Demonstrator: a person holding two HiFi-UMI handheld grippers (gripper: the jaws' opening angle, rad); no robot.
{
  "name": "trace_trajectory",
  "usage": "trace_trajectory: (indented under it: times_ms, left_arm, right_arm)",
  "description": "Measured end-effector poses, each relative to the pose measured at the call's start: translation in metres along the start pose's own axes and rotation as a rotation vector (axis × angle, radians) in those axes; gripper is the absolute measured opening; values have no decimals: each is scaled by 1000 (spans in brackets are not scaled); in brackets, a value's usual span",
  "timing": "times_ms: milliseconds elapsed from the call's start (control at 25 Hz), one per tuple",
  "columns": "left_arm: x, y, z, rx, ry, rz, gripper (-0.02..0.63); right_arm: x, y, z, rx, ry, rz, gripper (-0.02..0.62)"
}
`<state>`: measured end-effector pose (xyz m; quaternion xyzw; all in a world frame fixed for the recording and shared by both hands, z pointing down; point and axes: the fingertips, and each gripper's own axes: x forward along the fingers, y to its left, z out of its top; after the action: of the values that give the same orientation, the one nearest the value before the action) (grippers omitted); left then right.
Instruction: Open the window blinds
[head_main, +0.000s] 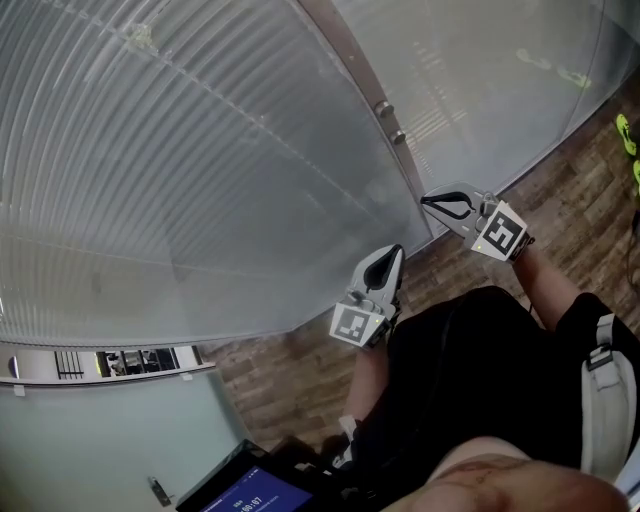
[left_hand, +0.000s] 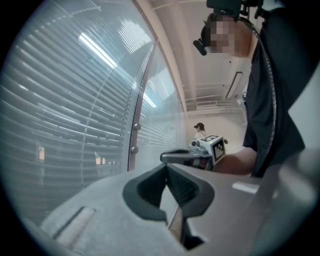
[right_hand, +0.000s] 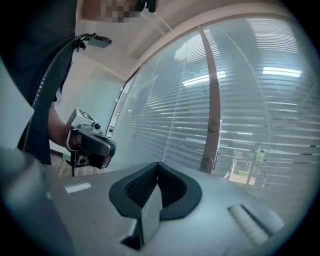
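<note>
While the person stands facing the window wall, both grippers are held out level in front of the body, well short of the glass. The left gripper (head_main: 392, 258) points up toward the window blinds (head_main: 180, 150). Its own view shows its jaws closed together at the tips with nothing between them. The right gripper (head_main: 428, 203) sits a little farther along the wall, its tip aimed at the foot of the upright post (head_main: 350, 60) that divides the two panes. Its jaws are also pressed shut and empty. Each gripper carries its marker cube at the back, near the wrist, and each shows up in the other's view, apart and not touching.

The blinds hang down over both panes, left and right of the post, with their horizontal slats running the full width. From the head view they look like a pale, nearly solid sheet. From the right gripper view, thin gaps between slats let through some daylight and a bit of green outside. Two round knobs (head_main: 384, 108) sit one above the other on the post, beyond the right gripper's tip. Neither gripper touches the knobs, the post or the blinds.

Below, wood-patterned floor (head_main: 270, 370) runs along the base of the window, and a lit screen (head_main: 250, 492) shows at the bottom edge near the person's feet.
</note>
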<state>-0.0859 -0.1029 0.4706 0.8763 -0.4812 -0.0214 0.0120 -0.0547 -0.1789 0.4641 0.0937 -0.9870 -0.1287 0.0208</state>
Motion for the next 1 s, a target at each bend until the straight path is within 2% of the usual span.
trace_trajectory:
  times_ms: [280, 560, 720, 1000]
  left_arm:
    - [10, 12, -8, -19, 14, -1, 2]
    - [10, 19, 3, -40, 13, -8, 2]
    - [10, 24, 1, -42, 7, -2, 2]
    - [11, 20, 8, -65, -5, -11, 2]
  right_arm:
    - [8, -15, -7, -23, 14, -12, 6]
    - [18, -33, 1, -73, 79, -36, 6]
    - [26, -46, 2, -167, 135, -53, 6]
    - [32, -85, 38, -413, 199, -151, 6]
